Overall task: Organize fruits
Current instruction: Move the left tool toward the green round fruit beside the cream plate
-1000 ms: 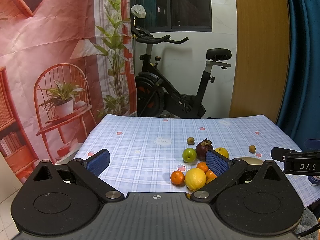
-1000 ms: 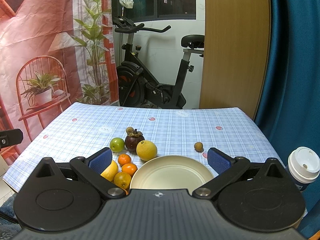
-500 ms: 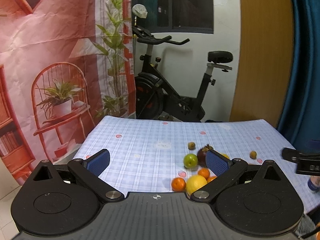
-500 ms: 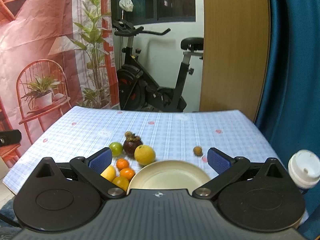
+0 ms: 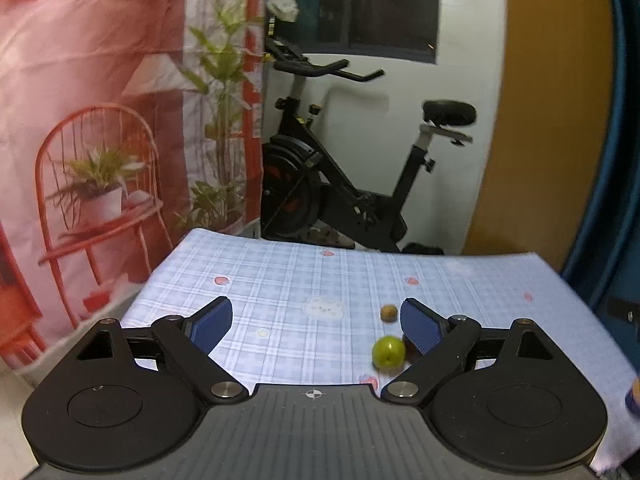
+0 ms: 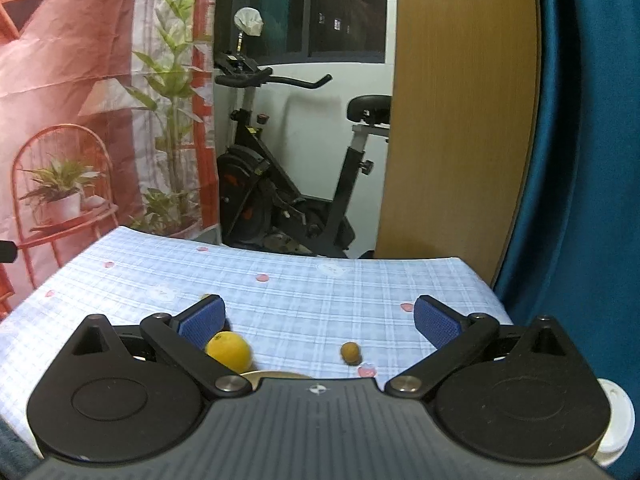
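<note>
In the left wrist view a green round fruit (image 5: 387, 352) lies on the checked tablecloth (image 5: 304, 280), close to the right blue pad (image 5: 418, 326), with a small brown fruit (image 5: 388, 313) behind it. My left gripper (image 5: 314, 322) hovers above the cloth, its jaws closing, nothing between them. In the right wrist view a yellow orange (image 6: 229, 350) sits by the left pad (image 6: 202, 322), and a small brown fruit (image 6: 350, 352) lies mid-cloth. The rim of a cream plate (image 6: 276, 375) peeks over the gripper body. My right gripper (image 6: 318, 320) is open and empty.
A white-lidded cup (image 6: 616, 416) stands at the right table edge. Beyond the table's far edge are an exercise bike (image 5: 340, 184), a wooden door (image 6: 460, 120) and a blue curtain (image 6: 580, 160). A printed red backdrop (image 5: 100, 120) hangs on the left.
Both grippers moved forward over the table, so the fruit pile and plate slid down behind the gripper bodies. The left jaws narrowed slightly.
</note>
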`<state>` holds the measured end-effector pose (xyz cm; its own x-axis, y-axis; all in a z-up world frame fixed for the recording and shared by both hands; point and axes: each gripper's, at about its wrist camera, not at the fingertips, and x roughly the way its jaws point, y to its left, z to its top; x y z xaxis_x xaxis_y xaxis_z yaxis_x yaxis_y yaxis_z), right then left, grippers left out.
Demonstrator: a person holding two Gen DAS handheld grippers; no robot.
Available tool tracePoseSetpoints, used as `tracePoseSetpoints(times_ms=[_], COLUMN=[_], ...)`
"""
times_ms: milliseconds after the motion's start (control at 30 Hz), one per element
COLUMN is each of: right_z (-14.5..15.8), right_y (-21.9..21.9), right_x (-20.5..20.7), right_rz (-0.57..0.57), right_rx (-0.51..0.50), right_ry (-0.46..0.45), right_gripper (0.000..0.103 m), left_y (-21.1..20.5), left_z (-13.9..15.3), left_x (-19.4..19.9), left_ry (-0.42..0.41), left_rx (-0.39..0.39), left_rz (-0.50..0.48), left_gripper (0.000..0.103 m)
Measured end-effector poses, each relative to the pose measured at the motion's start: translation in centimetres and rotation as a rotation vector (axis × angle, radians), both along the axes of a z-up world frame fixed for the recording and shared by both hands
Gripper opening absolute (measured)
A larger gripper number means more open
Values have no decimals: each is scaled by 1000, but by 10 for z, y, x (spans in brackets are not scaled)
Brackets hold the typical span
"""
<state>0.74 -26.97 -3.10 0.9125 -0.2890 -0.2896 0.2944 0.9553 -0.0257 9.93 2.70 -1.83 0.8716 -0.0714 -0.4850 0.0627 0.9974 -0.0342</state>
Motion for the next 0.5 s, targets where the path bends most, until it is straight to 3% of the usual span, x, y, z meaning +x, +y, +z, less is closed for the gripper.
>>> tracePoseSetpoints(times_ms=[167, 500], right_z=[-8, -36], right_y=[-16, -51], right_x=[18, 39], right_rz=[-62, -75], right_rx=[-27, 62], right_ry=[12, 9], right_gripper=[101, 101], left_y=[0, -3], left_z=[-12, -31], left_x=[19, 54], left_ry=[-35, 16], left_rx=[0, -17], left_rz=[6, -60], left_gripper=[88, 87])
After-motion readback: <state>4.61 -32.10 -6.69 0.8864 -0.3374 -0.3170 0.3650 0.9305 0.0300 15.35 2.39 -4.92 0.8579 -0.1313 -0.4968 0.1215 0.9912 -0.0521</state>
